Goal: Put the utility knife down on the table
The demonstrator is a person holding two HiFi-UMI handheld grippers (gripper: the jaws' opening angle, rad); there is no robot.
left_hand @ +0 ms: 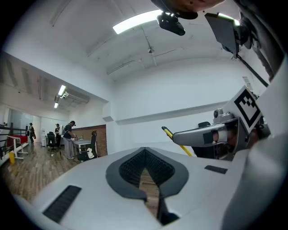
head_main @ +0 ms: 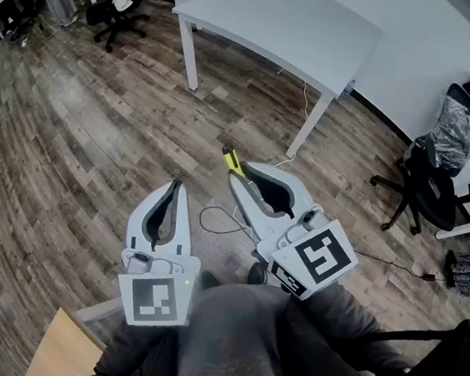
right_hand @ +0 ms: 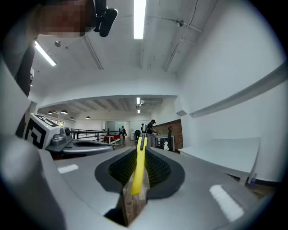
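Above the wood-plank floor (head_main: 74,122), both tongs were held in mid-air, well apart from the white desk (head_main: 279,19). R: right tongs (head_main: 238,175) clenched on the yellow utility knife (head_main: 231,159), whose end projected fwd. past the jaw ends toward the desk. Right gripper view: knife stood on edge betw. the ribbed pads, dark tip uppermost. L: left tongs (head_main: 175,185) clenched w/ nothing betw. them. Left gripper view: pads met at the tips, w/ a thin slit behind showing floor. Far right: black office chair (head_main: 440,164) by the wall.
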